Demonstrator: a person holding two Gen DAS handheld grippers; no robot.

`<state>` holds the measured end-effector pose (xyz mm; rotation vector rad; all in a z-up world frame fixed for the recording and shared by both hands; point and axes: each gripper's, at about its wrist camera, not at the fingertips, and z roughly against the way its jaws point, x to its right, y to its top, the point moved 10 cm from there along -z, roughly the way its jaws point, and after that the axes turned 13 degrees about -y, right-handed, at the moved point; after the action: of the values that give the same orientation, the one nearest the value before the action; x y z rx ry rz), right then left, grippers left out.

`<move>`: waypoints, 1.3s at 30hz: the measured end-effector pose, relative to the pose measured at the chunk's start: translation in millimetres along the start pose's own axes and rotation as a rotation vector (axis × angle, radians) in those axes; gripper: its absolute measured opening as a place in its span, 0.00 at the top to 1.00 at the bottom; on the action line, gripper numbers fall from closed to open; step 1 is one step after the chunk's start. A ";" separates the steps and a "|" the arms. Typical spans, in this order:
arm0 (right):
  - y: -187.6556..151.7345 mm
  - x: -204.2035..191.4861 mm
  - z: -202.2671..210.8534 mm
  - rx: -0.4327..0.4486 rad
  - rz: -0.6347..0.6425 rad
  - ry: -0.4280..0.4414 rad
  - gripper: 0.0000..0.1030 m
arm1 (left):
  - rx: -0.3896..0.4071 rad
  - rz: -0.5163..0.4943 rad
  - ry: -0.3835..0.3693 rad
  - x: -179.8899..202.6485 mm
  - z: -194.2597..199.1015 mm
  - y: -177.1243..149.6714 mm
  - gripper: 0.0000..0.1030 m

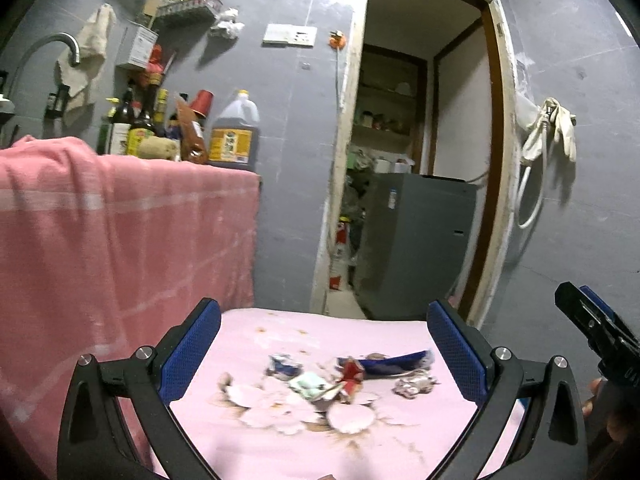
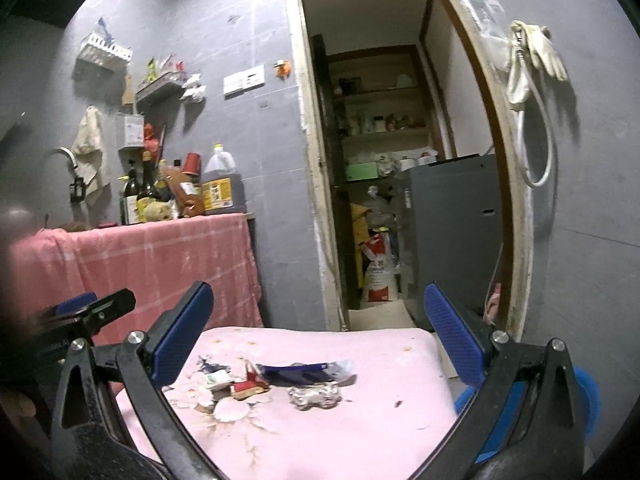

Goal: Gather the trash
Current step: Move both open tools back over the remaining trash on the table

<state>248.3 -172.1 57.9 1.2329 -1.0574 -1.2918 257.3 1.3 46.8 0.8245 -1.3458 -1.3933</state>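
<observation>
Crumpled foil trash [image 2: 315, 396]; glossy wrappers [image 2: 306, 372]

Label text on the large dark jug [image 1: 235, 130] is too small to read. Blue object [image 2: 586, 396] sits largely hidden behind gripper frame. Shelf contents [image 2: 380, 120] in back room indistinct.

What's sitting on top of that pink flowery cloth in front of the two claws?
On the pink floral cloth lie scraps of trash: a long blue wrapper, a crumpled foil ball, a red wrapper and a small pale packet. The cloth hides whatever it covers.
</observation>
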 end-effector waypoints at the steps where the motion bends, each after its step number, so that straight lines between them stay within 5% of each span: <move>1: -1.7 -3.2 -0.5 -0.002 0.005 0.006 0.00 | 0.003 -0.005 0.007 -2.8 2.2 -0.4 0.02; 25: -92.4 -17.0 -61.5 -0.283 0.124 0.040 0.00 | -0.177 0.008 0.018 -36.7 -36.5 -65.5 0.02; 39: -124.1 -9.4 -106.5 -0.476 0.086 0.044 0.00 | -0.379 0.064 -0.023 -44.9 -83.0 -104.5 0.04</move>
<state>342.0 -145.3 -73.7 0.8418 -0.7063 -1.3440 327.9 7.5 -74.8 0.5097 -1.0668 -1.5473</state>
